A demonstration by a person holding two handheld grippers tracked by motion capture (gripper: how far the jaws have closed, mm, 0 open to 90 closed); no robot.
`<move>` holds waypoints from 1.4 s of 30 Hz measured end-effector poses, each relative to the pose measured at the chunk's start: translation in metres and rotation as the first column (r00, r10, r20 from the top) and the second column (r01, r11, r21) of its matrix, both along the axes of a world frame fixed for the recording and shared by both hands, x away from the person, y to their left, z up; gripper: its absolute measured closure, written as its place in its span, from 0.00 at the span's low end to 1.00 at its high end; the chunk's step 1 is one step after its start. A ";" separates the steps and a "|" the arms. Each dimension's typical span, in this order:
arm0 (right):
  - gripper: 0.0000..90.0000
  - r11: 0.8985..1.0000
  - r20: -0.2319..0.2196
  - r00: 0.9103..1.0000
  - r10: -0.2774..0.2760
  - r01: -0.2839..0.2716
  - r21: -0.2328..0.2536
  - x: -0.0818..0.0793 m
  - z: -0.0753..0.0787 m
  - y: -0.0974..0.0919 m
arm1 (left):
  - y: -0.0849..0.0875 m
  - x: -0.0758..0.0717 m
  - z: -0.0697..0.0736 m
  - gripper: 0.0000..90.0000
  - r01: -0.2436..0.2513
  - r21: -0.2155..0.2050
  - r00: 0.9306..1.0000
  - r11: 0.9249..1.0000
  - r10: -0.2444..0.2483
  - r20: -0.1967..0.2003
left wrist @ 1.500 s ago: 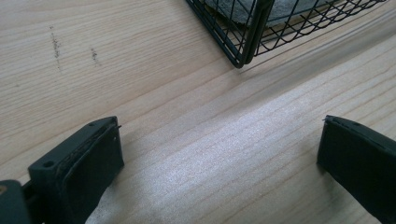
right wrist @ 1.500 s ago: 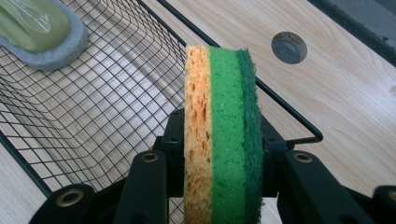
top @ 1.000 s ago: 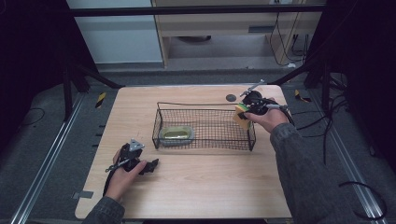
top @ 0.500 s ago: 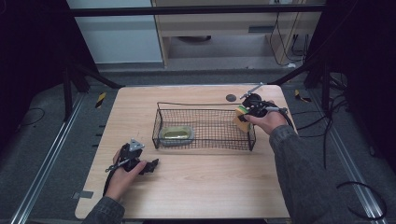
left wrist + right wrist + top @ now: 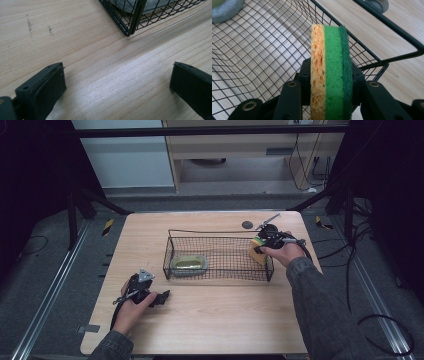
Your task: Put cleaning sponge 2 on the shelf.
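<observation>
**Sponge held at basket's right end; left gripper parked on table**

High view. A black wire basket (image 5: 218,255) is seen at mid-table on the wooden table (image 5: 215,320). A sponge (image 5: 258,251), yellow w/ green layer, is clamped in the right gripper (image 5: 261,247) at the basket's right end, by the rim. The right hand (image 5: 283,251) is wrapped round the gripper body; cable is trailed off to the right. A grey-rimmed green object (image 5: 189,264) is lain in the basket's left part. The left gripper (image 5: 162,297) is rested on the table front-left of the basket, apart from it, jaws pointed right; held by the left hand (image 5: 131,307). A small dark disc (image 5: 247,225) is seen behind the basket.
</observation>
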State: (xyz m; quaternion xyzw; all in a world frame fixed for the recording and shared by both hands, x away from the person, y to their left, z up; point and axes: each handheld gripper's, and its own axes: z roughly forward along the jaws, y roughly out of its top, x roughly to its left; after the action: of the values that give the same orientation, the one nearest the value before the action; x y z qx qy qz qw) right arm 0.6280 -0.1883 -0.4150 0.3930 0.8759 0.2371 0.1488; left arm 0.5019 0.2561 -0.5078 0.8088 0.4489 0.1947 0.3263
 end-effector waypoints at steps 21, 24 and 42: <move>0.69 1.000 0.002 1.000 0.000 0.000 -0.027 0.002 -0.007 0.009 | 0.000 0.000 0.000 0.00 0.000 -0.001 1.000 1.000 0.000 0.001; 0.66 1.000 0.005 1.000 -0.006 0.006 -0.024 0.003 -0.006 0.009 | 0.000 0.000 0.000 0.00 0.001 -0.001 1.000 1.000 -0.001 0.001; 0.59 1.000 0.010 1.000 -0.015 0.015 -0.027 0.002 -0.003 0.010 | 0.000 0.000 0.000 0.00 0.002 -0.001 1.000 1.000 -0.002 0.001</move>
State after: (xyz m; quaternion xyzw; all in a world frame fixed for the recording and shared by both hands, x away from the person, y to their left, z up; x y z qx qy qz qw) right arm 0.6305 -0.1784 -0.4179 0.3964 0.8754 0.2260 0.1599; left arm 0.5018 0.2563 -0.5079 0.8089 0.4482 0.1946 0.3271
